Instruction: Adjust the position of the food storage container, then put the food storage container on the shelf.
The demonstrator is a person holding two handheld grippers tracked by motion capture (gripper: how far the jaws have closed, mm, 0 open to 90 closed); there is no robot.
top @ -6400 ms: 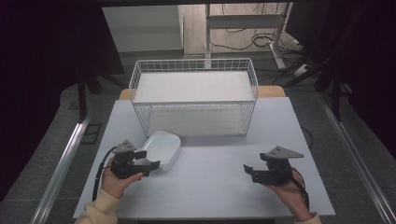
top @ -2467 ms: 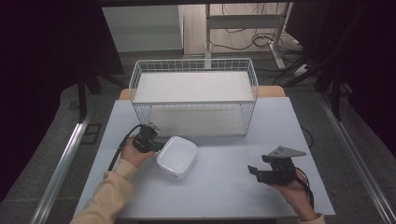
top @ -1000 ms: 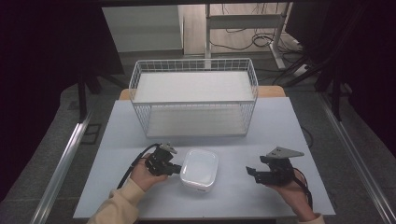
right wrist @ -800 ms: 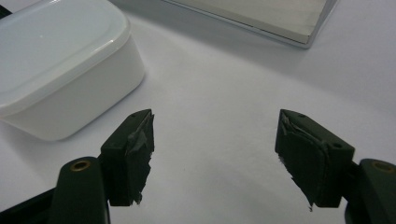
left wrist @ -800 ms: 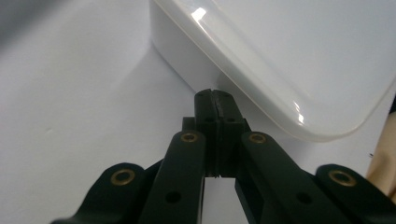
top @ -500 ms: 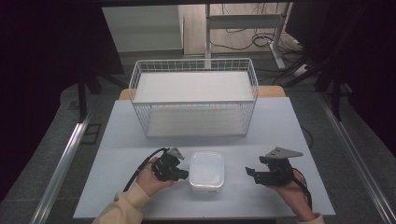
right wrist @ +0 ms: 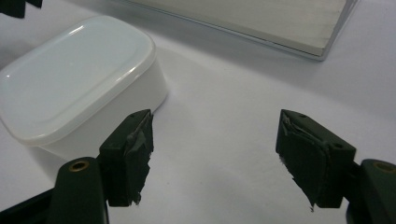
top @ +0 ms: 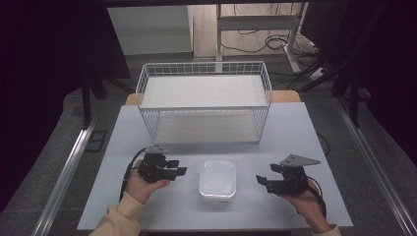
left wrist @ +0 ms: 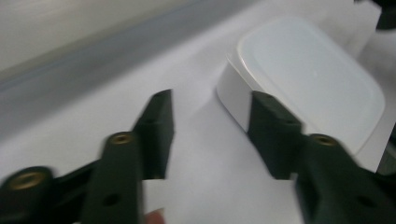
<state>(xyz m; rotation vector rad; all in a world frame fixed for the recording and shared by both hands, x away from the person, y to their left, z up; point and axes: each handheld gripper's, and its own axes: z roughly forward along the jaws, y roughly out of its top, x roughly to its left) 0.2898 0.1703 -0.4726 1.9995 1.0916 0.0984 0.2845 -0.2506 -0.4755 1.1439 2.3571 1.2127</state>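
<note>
A white lidded container (top: 218,180) lies flat on the table near its front middle. My left gripper (top: 178,167) sits just left of it, open, with a small gap to the container's side. In the left gripper view the open gripper (left wrist: 211,107) has bare table between its jaws, and the container (left wrist: 308,79) lies just beyond the right jaw. My right gripper (top: 265,176) rests to the container's right, open and apart from it. The right gripper view shows this gripper (right wrist: 215,126) wide open with nothing held, the container (right wrist: 79,74) beyond its left jaw.
A white wire basket (top: 204,108) stands at the back middle of the pale table (top: 305,132); its base (right wrist: 261,23) shows in the right gripper view. Dark floor, cables and desk legs lie beyond the table's far edge.
The container slid from the left of the table to the front middle alongside my left gripper. In the last half second that gripper drew back left from it. The right gripper stayed put.
</note>
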